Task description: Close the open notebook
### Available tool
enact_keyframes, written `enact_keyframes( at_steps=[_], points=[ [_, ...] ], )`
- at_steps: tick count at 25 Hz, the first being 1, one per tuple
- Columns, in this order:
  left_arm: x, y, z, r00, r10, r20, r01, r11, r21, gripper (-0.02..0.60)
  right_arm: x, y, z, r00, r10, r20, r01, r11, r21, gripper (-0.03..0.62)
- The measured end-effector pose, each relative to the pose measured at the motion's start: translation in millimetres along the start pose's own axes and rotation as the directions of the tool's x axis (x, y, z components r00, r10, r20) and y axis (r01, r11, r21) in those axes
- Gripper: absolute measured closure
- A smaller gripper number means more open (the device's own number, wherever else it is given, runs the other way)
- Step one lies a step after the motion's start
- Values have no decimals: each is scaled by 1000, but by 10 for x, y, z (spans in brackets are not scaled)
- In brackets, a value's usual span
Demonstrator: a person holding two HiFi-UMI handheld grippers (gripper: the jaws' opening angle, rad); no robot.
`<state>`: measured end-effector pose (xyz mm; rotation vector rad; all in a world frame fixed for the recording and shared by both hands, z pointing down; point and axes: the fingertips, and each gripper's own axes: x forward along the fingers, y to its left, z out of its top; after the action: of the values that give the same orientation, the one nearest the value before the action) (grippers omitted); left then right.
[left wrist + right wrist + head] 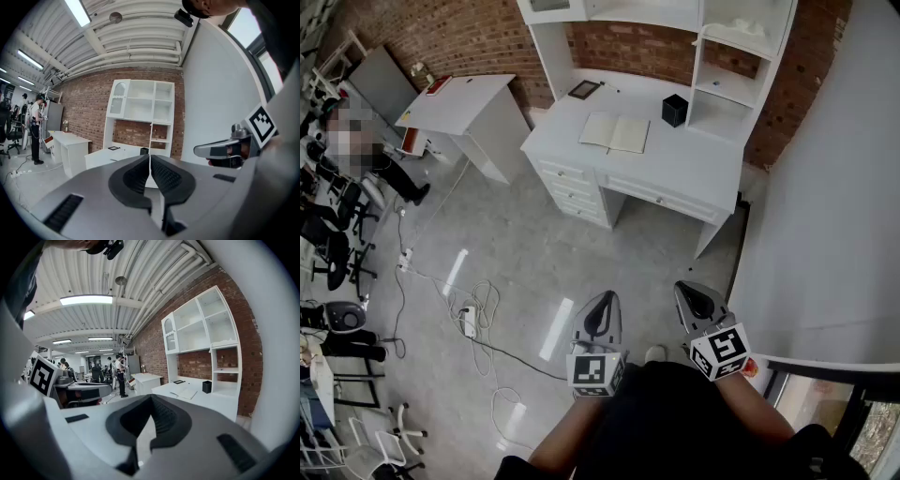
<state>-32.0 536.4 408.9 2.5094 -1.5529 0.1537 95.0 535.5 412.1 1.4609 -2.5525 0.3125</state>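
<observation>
Desk (675,173) w/ open notebook (614,132), long axis along desk front; left gripper (602,305) & right gripper (692,295) jaws closed, empty.

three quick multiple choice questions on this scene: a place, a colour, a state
1. Where does the notebook lie? A on the white desk; B on the floor; C on a shelf
2. What colour is the small container beside it? A red; B black; C white
3. How is the left gripper? A shut, empty; B wide open; C shut on the notebook
Answers: A, it lies flat on the white desk; B, it shows black against the white desk; A, its jaws meet with nothing between them.
</observation>
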Motion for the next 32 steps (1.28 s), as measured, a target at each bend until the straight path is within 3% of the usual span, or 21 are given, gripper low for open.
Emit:
enact_keyframes(
  at_steps=[14, 20, 21, 22, 24, 27, 32],
  points=[
    [-152, -9, -119, 1000, 29, -6, -29, 999, -38, 569, -138, 45, -71, 1000, -5, 9, 5, 1000, 8, 595],
    [-158, 62, -129, 997, 81, 2, -81, 996, -26, 565, -183, -56, -76, 999, -41, 17, 41, 999, 2, 595],
    [-172, 100, -131, 995, 103, 2, -103, 994, -24, 560, -189, -77, -81, 999, -49, 18, 48, 999, 10, 558],
    [-184, 138, -138, 992, 123, 1, -123, 992, -25, 528, -193, -104, -90, 998, -57, 16, 57, 998, 17, 457],
    [-197, 194, -165, 989, 144, -4, -145, 989, -36, 422, -197, -169, -116, 997, -76, 3, 76, 997, 27, 370],
    [-210, 202, -219, 990, 142, -19, -142, 989, -45, 355, -216, -218, -151, 997, -80, -10, 81, 996, 39, 338],
    [-216, 193, -285, 988, 149, -43, -150, 988, -39, 341, -168, -186, -192, 999, -47, -20, 48, 998, 40, 329]
  ],
)
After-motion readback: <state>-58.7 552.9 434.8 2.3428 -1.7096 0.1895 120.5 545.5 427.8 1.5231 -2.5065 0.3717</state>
